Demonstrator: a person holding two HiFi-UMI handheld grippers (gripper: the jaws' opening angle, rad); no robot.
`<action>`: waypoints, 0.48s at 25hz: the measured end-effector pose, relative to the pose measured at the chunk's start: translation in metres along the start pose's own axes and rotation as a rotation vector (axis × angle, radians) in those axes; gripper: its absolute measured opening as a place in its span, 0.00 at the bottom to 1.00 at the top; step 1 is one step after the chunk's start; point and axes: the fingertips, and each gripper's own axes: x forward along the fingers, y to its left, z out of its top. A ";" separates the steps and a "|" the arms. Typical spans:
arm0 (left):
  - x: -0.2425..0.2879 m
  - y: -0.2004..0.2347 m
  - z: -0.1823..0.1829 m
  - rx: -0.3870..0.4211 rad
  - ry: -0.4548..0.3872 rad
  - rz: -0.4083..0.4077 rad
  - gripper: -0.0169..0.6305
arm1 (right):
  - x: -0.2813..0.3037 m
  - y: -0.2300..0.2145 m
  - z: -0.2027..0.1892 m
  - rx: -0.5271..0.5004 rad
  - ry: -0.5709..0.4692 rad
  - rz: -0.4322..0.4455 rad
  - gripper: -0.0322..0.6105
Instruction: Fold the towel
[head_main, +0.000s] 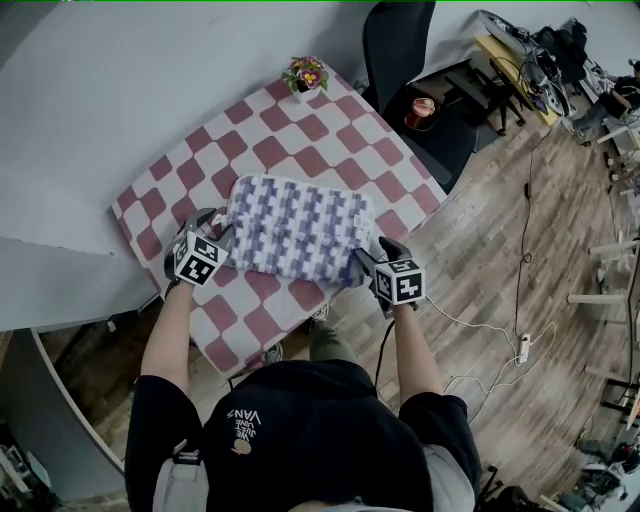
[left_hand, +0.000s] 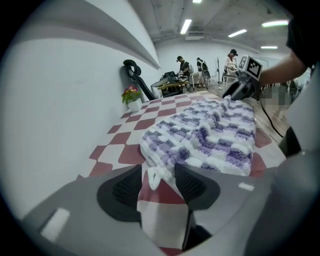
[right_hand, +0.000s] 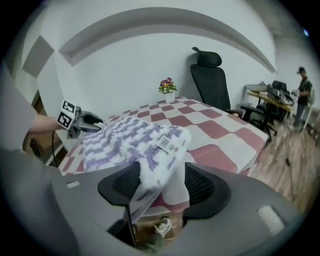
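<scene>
purple-and-white checked fluffy towel (head_main: 298, 228) on the red-and-white checked tablecloth (head_main: 330, 150), one near corner lying loose between each claw's pads. left gripper (left_hand: 159, 182) and right gripper (right_hand: 162, 182) both stand apart, pinching nothing. likely risk: the unheld corner at the right claw slides off the table edge, spoiling the fold.

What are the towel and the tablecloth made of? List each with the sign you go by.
Towel: looks like thick, fluffy terry or fleece, matte; its purple and white checks show a raised, tufted pile.
Tablecloth: seems a thin, smooth sheet, cloth or coated, I cannot tell; it lies flat and drapes over the edge.
</scene>
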 end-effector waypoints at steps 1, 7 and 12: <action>-0.002 0.003 -0.001 -0.018 -0.006 0.000 0.31 | -0.002 -0.001 0.000 0.032 -0.017 0.020 0.47; -0.016 0.011 -0.013 -0.032 0.014 0.029 0.31 | -0.015 0.010 -0.005 0.045 0.027 0.216 0.51; -0.032 0.017 -0.016 -0.031 0.003 0.084 0.31 | -0.035 -0.006 -0.003 -0.006 0.099 0.224 0.54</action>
